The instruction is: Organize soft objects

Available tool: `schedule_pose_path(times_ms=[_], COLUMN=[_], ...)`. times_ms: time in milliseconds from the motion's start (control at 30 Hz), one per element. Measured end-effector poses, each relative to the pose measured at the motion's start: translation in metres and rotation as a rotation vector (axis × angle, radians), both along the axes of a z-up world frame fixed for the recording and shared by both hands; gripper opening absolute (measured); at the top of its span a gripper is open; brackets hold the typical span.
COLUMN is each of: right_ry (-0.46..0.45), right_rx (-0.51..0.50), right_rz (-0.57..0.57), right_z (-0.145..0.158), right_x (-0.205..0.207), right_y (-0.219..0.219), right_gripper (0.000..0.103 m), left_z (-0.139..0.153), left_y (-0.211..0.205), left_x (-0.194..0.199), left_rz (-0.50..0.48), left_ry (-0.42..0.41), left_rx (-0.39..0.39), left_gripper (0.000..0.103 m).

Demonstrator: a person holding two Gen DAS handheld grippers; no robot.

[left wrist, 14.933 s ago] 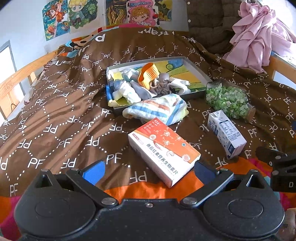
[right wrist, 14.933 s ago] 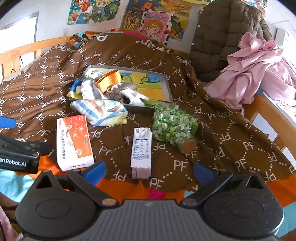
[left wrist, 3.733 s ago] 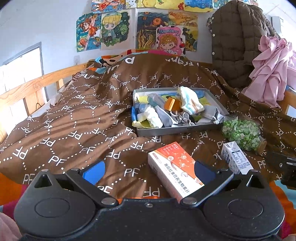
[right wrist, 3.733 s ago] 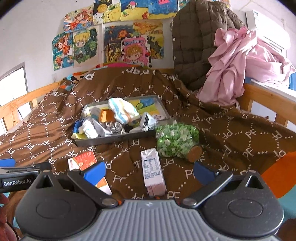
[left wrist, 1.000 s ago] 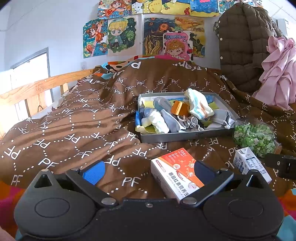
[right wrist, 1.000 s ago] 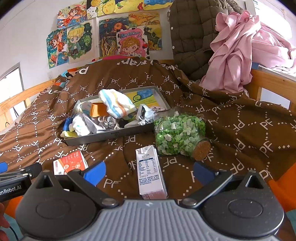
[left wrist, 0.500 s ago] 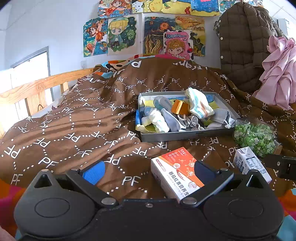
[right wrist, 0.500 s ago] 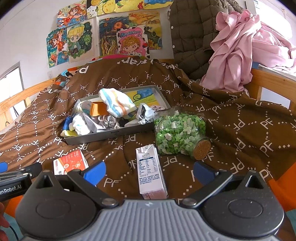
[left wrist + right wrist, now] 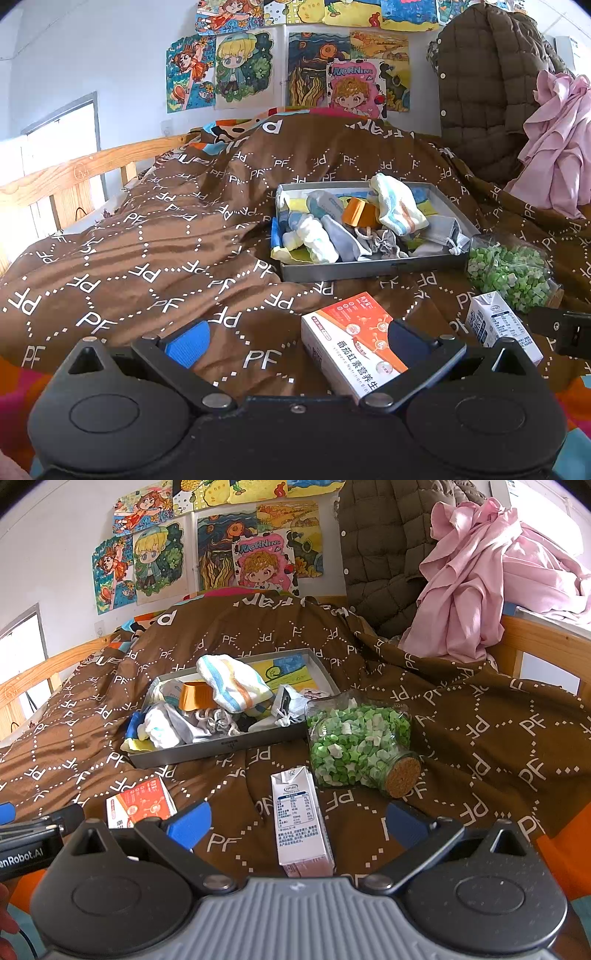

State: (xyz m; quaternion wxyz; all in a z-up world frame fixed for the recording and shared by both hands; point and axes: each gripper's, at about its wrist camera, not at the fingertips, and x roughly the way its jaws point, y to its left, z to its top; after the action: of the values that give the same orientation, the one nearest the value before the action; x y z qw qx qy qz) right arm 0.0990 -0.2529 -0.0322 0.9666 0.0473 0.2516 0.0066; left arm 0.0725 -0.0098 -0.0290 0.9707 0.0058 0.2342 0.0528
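Striped towel (image 9: 232, 685) now atop the grey tray (image 9: 221, 747), off the bedspread (image 9: 155, 243). "PF" repeats across bedspread; poster (image 9: 264, 563) reads "MORNING". Left tool (image 9: 291, 341) and right tool (image 9: 295, 823) both spread wide, empty, well short of tray.

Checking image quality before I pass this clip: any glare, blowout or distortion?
Left wrist view: the window at left is blown out white, and the bed rail bows from fisheye distortion. Right wrist view: evenly lit, tray sharp, corners vignetted black.
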Motion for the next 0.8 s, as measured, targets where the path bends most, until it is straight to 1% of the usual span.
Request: schedule_pose_path(times_ms=[800], right_ry=[0.008], right_rx=[0.000], right_rz=[0.000], right_z=[-0.0011], right_x=[0.0003], right_y=[0.0011], right_gripper=[0.103], left_z=[-0.0011], left_y=[0.0003], left_x=[-0.0004], left_rz=[0.000], left_ry=[0.004], left_rx=[-0.001], left_gripper=[0.102])
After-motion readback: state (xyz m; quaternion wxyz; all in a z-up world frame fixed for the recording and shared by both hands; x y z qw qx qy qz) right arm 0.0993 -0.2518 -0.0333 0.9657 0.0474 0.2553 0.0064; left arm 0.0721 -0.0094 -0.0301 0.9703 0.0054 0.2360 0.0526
